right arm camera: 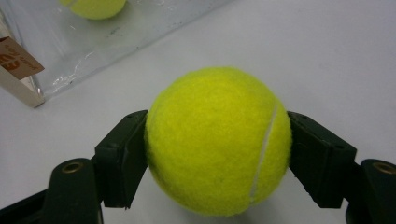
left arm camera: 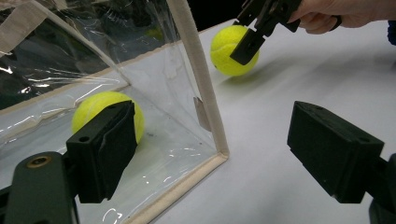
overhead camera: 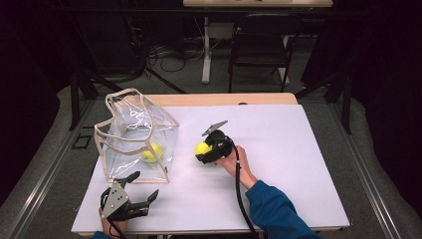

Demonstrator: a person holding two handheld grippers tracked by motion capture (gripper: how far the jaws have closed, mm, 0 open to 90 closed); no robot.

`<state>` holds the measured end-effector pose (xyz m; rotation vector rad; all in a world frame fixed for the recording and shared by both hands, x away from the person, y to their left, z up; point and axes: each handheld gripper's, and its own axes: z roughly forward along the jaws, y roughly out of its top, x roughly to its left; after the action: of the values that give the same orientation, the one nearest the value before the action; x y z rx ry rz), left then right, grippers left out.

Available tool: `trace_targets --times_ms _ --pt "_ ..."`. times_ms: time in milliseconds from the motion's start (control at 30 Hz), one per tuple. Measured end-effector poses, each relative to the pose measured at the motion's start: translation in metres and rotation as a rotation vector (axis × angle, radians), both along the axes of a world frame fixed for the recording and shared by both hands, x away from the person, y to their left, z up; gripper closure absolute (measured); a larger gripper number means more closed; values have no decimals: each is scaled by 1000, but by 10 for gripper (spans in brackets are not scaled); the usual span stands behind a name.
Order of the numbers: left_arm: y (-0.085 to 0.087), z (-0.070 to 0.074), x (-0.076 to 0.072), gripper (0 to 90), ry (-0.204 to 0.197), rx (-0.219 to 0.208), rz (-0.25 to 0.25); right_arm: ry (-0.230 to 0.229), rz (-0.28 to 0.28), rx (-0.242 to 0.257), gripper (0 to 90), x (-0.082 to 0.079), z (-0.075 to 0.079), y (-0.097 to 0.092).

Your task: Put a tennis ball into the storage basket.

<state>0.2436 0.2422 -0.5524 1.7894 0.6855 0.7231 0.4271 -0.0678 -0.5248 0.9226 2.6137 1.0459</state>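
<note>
Right gripper clamps a tennis ball beside a clear bag

Nearest the table's front edge, the left gripper (overhead camera: 142,191) sits with its jaws spread wide and nothing between them, aimed at the clear plastic bag (overhead camera: 134,137). Farther in on the white table (overhead camera: 298,169), the right gripper (overhead camera: 205,152) has its pads pressed on both sides of a yellow tennis ball (right arm camera: 218,140), low over the table just right of the bag. A second tennis ball (overhead camera: 152,152) lies inside the bag
</note>
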Motion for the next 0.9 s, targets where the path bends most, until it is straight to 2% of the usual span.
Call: trace_targets --times_ms 900 --pt "0 0 0 158 3 2 1 -70 0 39 260 -12 21 -12"
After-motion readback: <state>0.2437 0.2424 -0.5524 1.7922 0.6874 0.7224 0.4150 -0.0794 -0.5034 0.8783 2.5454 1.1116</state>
